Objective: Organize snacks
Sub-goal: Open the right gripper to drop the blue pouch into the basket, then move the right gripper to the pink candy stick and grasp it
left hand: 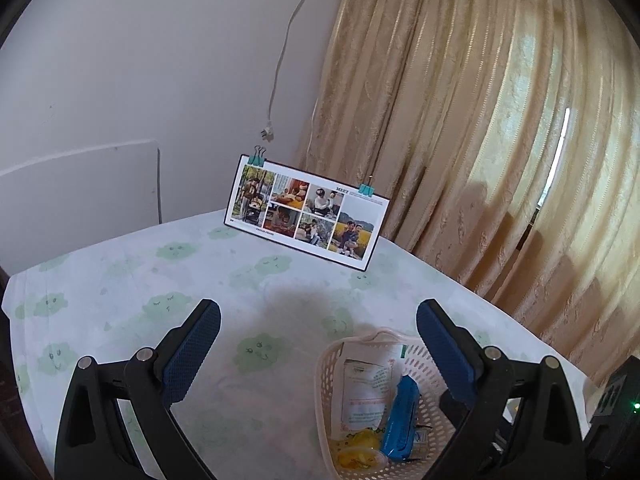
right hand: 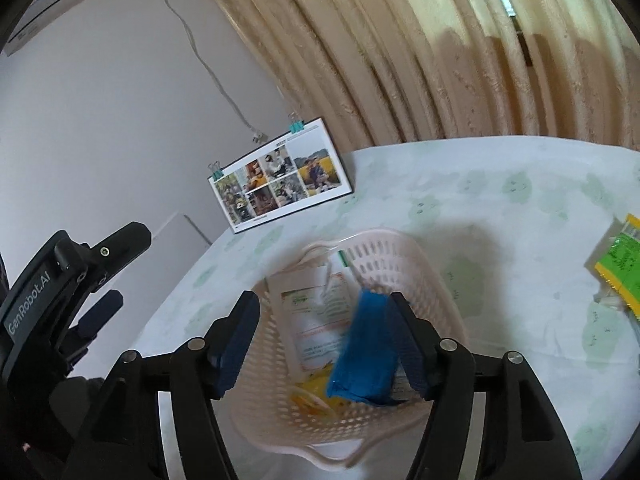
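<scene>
A: How are the tongs?
B: The right tongs (right hand: 324, 344) stand apart above the basket (right hand: 404, 248), gripping nothing. The blue packet (right hand: 366, 354) lies inside, beside a white pouch (right hand: 316, 320).
A: And the left tongs (left hand: 318, 346)?
B: Wide open, empty. Green packets (right hand: 622, 264) lie near the counter's (right hand: 500, 208) right edge; a photo board (left hand: 304, 212) stands at its far edge.

The surface (left hand: 120, 280) was covered w/ a thin matt cloth, printed w/ pale green clouds. The basket (right hand: 400, 256) was made of pale pink perforated plastic, smooth. A blue packet (right hand: 368, 352) w/ a glossy wrapper was seen inside, beside a white matt pouch (right hand: 316, 312). The left hand-held gripper (left hand: 318, 320) was built of matt black plastic, w/ rough-textured blue pads and metal pins. The curtain (left hand: 480, 120) was of shiny embossed fabric.
</scene>
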A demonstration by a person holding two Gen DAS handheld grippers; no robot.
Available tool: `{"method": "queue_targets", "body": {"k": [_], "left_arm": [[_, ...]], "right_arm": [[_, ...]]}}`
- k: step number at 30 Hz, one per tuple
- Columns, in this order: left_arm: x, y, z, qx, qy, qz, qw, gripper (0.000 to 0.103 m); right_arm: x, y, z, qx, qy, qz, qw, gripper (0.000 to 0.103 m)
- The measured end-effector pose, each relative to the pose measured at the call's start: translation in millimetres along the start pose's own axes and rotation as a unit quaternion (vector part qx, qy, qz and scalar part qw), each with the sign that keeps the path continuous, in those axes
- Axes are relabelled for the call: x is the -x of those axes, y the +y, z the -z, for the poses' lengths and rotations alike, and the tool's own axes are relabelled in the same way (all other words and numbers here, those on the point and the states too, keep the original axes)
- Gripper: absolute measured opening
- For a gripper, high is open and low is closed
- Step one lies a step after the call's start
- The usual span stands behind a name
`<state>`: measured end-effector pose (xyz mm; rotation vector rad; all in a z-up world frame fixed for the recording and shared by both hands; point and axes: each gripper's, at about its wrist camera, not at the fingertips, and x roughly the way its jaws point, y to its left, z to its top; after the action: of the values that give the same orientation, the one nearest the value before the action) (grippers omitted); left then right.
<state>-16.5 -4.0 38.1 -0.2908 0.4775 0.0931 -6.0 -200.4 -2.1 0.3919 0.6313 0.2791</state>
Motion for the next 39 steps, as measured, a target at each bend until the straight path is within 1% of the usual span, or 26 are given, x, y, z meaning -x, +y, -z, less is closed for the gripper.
{"method": "queue_targets", "body": {"k": [3, 6, 9, 16, 20, 24, 27, 31, 35, 36, 38, 39], "left_arm": [[4, -7, 3, -0.014, -0.003, 0.013, 0.9998, 0.097], [4, -17, 6, -0.035, -0.001, 0.027, 0.999, 0.098], [5, -27, 11, -0.057, -0.001, 0.035, 0.9978, 0.098], [8, -41, 19, -0.083, 0.0, 0.051, 0.9952, 0.098], [9, -45, 22, -0.093, 0.0, 0.056, 0.9941, 0.098], [9, -49, 25, -0.1, 0.004, 0.059, 0.9932, 0.098], [8, -53, 28, -0.108, 0.007, 0.06, 0.9923, 0.098], [8, -61, 33, -0.128, 0.014, 0.069, 0.9893, 0.098], [8, -64, 36, -0.135, 0.02, 0.077, 0.9876, 0.098], [8, -65, 36, -0.137, 0.02, 0.078, 0.9873, 0.099], [9, -67, 38, -0.141, 0.019, 0.079, 0.9866, 0.098], [10, -68, 39, -0.144, 0.019, 0.081, 0.9861, 0.099]], "right_arm": [[9, -8, 0, -0.002, -0.015, 0.013, 1.0, 0.066], [18, -18, -1, 0.0, -0.03, 0.043, 0.999, 0.066], [27, -36, -1, -0.004, -0.041, 0.087, 0.995, 0.066], [49, -81, -1, -0.042, -0.048, 0.142, 0.988, 0.066], [66, -98, 0, -0.047, -0.049, 0.188, 0.98, 0.066], [82, -117, 6, -0.045, -0.041, 0.253, 0.966, 0.066], [100, -140, 9, -0.063, -0.036, 0.282, 0.957, 0.066], [127, -170, 15, -0.095, -0.046, 0.308, 0.945, 0.066], [145, -196, 20, -0.124, -0.044, 0.33, 0.935, 0.065], [147, -202, 22, -0.132, -0.041, 0.333, 0.933, 0.065], [147, -213, 25, -0.15, -0.028, 0.327, 0.933, 0.064], [146, -218, 27, -0.157, -0.022, 0.323, 0.933, 0.06]]}}
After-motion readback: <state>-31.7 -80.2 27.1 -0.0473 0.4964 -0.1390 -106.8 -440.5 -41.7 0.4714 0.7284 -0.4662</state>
